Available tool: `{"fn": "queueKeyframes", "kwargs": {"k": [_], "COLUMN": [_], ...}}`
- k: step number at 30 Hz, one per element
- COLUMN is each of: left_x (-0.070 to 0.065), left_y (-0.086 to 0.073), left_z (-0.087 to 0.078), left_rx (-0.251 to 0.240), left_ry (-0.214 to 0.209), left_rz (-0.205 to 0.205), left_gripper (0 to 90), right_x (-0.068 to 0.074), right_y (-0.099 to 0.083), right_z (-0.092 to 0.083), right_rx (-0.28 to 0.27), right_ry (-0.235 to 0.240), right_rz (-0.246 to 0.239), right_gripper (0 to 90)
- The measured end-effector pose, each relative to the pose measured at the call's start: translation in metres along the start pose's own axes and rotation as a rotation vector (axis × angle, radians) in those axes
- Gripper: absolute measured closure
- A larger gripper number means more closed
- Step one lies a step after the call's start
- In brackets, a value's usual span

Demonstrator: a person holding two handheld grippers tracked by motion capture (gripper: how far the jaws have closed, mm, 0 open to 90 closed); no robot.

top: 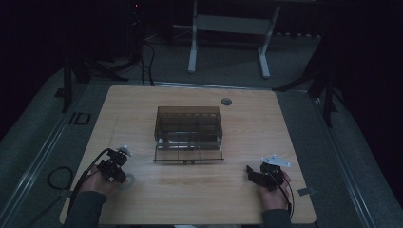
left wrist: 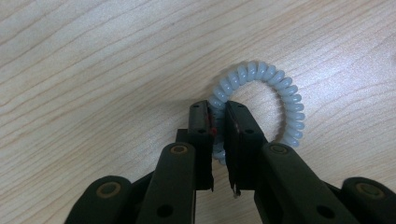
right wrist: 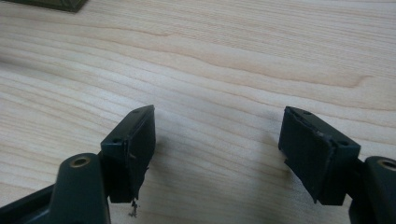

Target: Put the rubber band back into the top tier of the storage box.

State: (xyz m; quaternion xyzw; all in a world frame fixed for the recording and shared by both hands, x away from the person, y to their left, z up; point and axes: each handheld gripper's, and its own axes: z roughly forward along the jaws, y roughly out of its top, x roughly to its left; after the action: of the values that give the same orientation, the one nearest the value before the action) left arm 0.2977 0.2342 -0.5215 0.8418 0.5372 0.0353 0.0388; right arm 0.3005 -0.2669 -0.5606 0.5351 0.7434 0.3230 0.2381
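Left gripper [left wrist: 217,122] on my near-left, jaws pinched tight on pale spiral hair tie [left wrist: 261,100] — grip sits on ring's near-left arc. Tie lies flat on wooden table [top: 199,194], loop face up; round, so no real long axis, open ring extending away from my jaws to their right. Right gripper [right wrist: 217,140] at near-right, jaws spread wide over bare wood, holding nothing. Smoky clear drawer box [top: 188,134] mid-table, well apart from both.
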Motion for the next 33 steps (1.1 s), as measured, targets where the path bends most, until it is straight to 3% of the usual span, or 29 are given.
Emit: {"fn": "queueKeyframes", "kwargs": {"k": [6, 21, 33], "left_x": [-0.001, 0.001, 0.000], "left_y": [0.001, 0.001, 0.005], "left_z": [0.000, -0.014, -0.027], "left_rx": [0.020, -0.034, -0.059], "left_ry": [-0.004, -0.052, -0.057], "left_rz": [0.024, 0.024, 0.041], "left_gripper": [82.1, 82.1, 82.1], "right_x": [0.000, 0.000, 0.000], "right_y": [0.000, 0.000, 0.000], "right_z": [0.000, 0.000, 0.000], "right_rx": [0.000, 0.000, -0.001], "right_ry": [0.000, 0.001, 0.002], "right_rz": [0.000, -0.001, -0.002], "right_gripper": [27.1, 27.1, 27.1]}}
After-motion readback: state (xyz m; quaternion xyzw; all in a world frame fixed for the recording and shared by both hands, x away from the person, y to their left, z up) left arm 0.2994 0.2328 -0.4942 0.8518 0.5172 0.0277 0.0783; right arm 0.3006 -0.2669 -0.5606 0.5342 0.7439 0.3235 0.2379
